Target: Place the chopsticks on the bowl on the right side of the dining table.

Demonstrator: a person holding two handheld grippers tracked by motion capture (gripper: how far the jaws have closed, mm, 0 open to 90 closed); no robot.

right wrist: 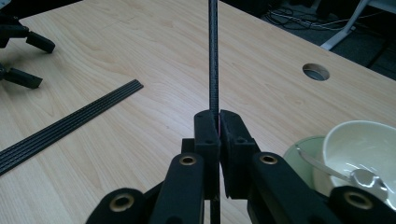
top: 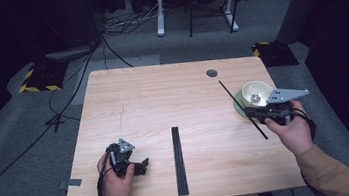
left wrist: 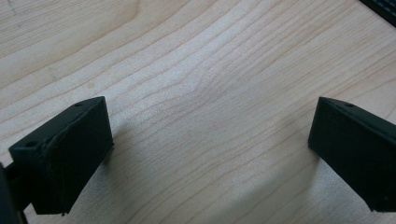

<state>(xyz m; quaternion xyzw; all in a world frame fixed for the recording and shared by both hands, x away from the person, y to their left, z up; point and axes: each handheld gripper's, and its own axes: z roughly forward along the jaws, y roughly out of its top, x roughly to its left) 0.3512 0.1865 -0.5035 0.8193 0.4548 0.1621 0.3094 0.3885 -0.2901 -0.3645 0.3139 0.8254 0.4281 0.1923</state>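
Observation:
A thin black rod (top: 242,109) is clamped in my right gripper (top: 253,113) at the table's right side; it slants from the far left to the near right, both ends free. In the right gripper view the jaws (right wrist: 219,122) are shut on the rod (right wrist: 213,51), which runs straight up from them. A flat bundle of several black rods (top: 179,161) lies in the middle near the front edge, also seen at the left as the bundle (right wrist: 70,127). My left gripper (top: 142,165) rests low at the front left, open (left wrist: 210,140) over bare wood, holding nothing.
A cream bowl (top: 256,93) with a metal spoon (right wrist: 348,174) stands on a green plate (top: 239,108) just behind my right gripper. A round cable hole (top: 211,72) is at the table's far right. Cables and desk legs lie on the floor beyond the wooden table (top: 162,99).

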